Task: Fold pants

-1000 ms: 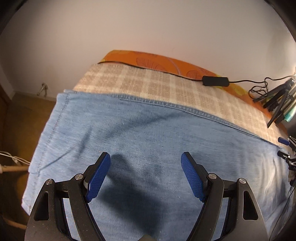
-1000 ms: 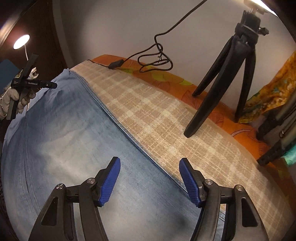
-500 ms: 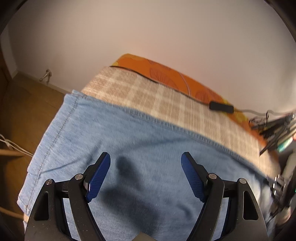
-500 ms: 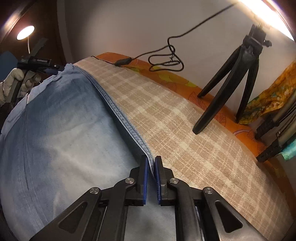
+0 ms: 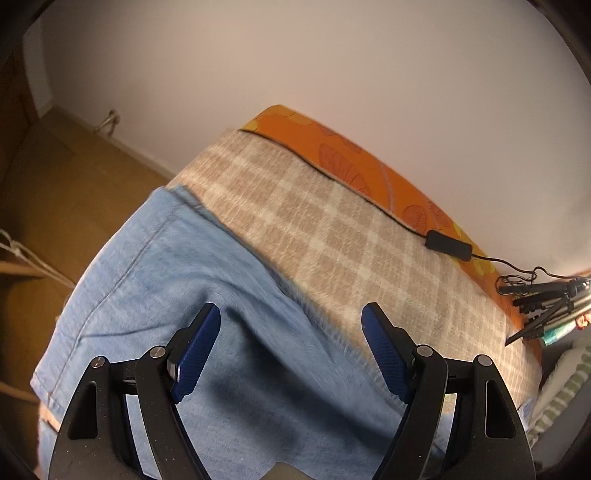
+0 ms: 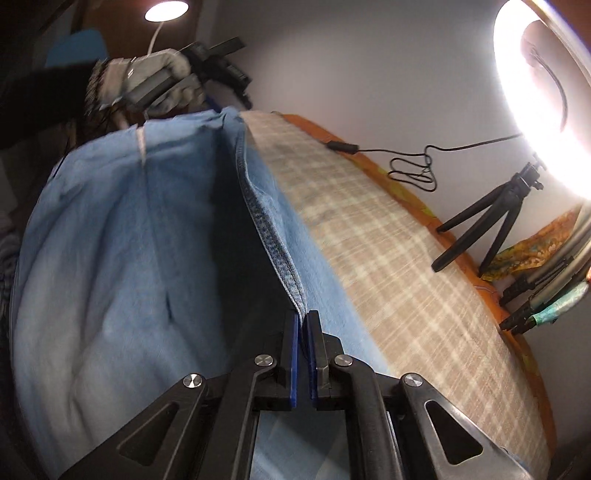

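A: Where are the pants (image 6: 110, 258)?

B: The light blue denim lies across a beige checked blanket (image 6: 406, 280), with an orange patterned cover (image 5: 332, 155) showing along the far edge by the wall. One long seamed edge of the pants is lifted off the blanket and runs up like a ridge toward the far end.

A: And the right gripper (image 6: 303, 354)?

B: Its 2 blue pads are pressed together on that seamed edge, so it is clamped on the denim. The cloth drapes down on both sides of the pinch.

A: The left gripper (image 5: 290, 354)?

B: In its own view the 2 fingers stand wide apart above the denim, with nothing between them. One blue pad (image 5: 197, 350) sits over the cloth, the other over the border where denim meets blanket. In the right wrist view a gloved hand (image 6: 144, 83) holds that tool at the far end of the pants, just beside the raised corner. That part is blurred, so I cannot tell whether it touches the cloth there.

A: Anything else nearby?

B: A black cable with an inline switch (image 5: 448, 245) runs along the line between blanket and orange cover. A small black tripod (image 6: 487, 218) stands at the blanket's far side, under a bright ring light (image 6: 546, 92). A round lamp (image 6: 166, 9) glows in the upper left. Brown floor (image 5: 66, 192) shows beyond the hem end of the pants.
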A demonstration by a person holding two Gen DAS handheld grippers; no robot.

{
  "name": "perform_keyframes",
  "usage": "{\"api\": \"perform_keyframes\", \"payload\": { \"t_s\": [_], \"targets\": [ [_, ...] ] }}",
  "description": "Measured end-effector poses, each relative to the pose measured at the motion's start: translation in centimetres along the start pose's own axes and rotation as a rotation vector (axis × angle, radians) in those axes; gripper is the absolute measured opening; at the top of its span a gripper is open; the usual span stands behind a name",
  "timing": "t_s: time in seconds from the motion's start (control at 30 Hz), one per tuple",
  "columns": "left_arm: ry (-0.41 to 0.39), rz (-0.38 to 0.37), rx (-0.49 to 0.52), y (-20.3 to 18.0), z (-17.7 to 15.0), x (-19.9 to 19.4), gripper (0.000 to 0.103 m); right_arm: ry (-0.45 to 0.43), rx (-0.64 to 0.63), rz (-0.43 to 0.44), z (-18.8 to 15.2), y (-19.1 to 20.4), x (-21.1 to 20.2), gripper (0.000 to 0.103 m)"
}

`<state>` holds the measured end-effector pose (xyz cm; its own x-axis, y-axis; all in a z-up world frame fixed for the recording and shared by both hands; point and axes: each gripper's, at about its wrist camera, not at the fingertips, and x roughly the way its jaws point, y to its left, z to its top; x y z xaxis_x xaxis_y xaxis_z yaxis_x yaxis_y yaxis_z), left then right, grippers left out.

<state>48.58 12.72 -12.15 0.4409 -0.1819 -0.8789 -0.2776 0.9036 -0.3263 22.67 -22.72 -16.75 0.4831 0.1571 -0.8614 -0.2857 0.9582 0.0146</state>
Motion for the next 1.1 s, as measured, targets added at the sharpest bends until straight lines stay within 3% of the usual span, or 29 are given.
{"api": "perform_keyframes", "payload": {
  "t_s": [0.1,0.3,0.37,0.43,0.5,0.6,0.77,0.93,1.1],
  "targets": [
    [0.027,0.012,-0.020,0.3,-0.4,0.2,0.079,0.027,-0.050,0.021,-1.1,2.0,0.2,0.002],
    [0.086,0.126,0.043,-1.0,-1.3,2.5,0.078,0.043,-0.103,0.020,-1.7,3.4,1.1,0.002],
    [0.043,0.175,0.090,-1.6,-2.1,3.0,0.076,0.036,-0.089,0.006,-1.7,3.1,1.0,0.002],
    [-0.011,0.225,0.143,-2.2,-2.8,3.0,0.062,0.033,-0.078,-0.001,-1.5,2.8,0.9,0.002],
    [-0.052,0.238,0.157,-2.2,-3.3,2.6,0.035,0.031,-0.072,-0.012,-1.3,2.6,0.8,0.002],
    [-0.083,0.205,0.140,-1.3,-3.6,1.9,0.018,0.024,-0.060,-0.050,-0.8,2.1,0.7,0.002],
    [-0.161,0.107,0.097,0.5,-4.3,-0.8,0.008,-0.009,0.009,-0.165,1.0,0.0,0.3,0.002],
    [-0.254,-0.005,0.067,0.6,-4.1,-5.0,0.006,-0.067,0.073,-0.311,4.2,-2.8,-1.3,0.001],
    [-0.337,-0.074,0.100,0.0,-3.8,-9.7,0.006,-0.123,0.100,-0.390,7.0,-4.0,-4.9,0.001]
  ]
}}
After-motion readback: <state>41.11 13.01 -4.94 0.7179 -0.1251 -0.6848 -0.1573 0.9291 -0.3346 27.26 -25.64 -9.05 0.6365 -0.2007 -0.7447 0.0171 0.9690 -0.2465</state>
